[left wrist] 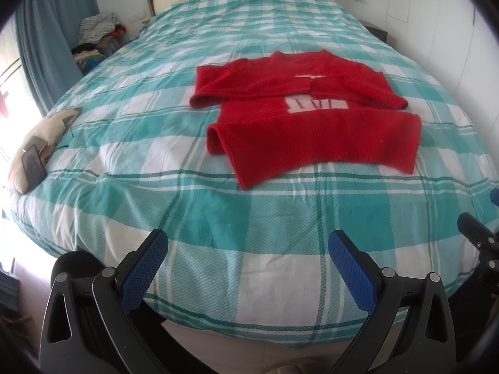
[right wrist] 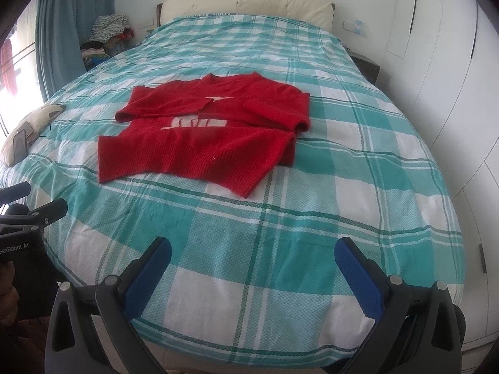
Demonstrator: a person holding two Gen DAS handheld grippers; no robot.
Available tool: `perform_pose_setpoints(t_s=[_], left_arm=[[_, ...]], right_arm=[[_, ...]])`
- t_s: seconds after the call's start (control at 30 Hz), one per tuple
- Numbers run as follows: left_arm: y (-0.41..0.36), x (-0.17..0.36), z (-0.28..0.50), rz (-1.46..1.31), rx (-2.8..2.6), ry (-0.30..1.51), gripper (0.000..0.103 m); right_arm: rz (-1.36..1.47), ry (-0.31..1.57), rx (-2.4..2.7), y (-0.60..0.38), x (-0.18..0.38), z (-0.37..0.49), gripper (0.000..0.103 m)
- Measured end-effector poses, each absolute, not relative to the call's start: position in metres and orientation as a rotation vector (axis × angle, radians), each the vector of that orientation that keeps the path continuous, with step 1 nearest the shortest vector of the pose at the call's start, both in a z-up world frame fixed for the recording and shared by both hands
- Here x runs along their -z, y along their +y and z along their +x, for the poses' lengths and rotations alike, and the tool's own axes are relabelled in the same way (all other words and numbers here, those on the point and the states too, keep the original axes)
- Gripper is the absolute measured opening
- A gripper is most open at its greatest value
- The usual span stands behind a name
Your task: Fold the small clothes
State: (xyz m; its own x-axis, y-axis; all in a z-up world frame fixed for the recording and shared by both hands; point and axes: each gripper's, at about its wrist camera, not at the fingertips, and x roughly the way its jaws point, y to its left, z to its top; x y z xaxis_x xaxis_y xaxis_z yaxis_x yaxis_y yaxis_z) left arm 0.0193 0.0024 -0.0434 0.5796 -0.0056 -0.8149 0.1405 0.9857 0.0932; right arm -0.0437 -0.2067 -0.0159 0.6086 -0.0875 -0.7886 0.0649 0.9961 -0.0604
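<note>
A small red knitted sweater [left wrist: 299,115] with a white patch on its chest lies flat on the bed, both sleeves folded across the front. It also shows in the right wrist view [right wrist: 202,131]. My left gripper [left wrist: 248,249] is open and empty, above the foot of the bed, well short of the sweater. My right gripper [right wrist: 252,255] is open and empty, also near the foot of the bed. The left gripper shows at the left edge of the right wrist view [right wrist: 37,208].
The bed carries a teal and white checked cover [left wrist: 218,212]. A cushion with a phone on it [left wrist: 34,162] lies at the bed's left edge. A pile of clothes [left wrist: 96,37] stands by the blue curtain. White wardrobes [right wrist: 452,62] run along the right.
</note>
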Motion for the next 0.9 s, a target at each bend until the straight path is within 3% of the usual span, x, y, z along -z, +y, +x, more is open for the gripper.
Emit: perform_pose_setpoints(t_s=[0.37,0.9], left_arm=[[-0.007,0.120,0.051,0.150,0.077,1.104,0.103],[-0.011,0.127,0.049,0.142,0.058,1.075,0.103]], right_arm=[[-0.094,1.000,0.158,-0.211,0.066,-0.027,0.103],[-0.070,1.076,0.147,-0.214,0.109,-0.015,0.103]])
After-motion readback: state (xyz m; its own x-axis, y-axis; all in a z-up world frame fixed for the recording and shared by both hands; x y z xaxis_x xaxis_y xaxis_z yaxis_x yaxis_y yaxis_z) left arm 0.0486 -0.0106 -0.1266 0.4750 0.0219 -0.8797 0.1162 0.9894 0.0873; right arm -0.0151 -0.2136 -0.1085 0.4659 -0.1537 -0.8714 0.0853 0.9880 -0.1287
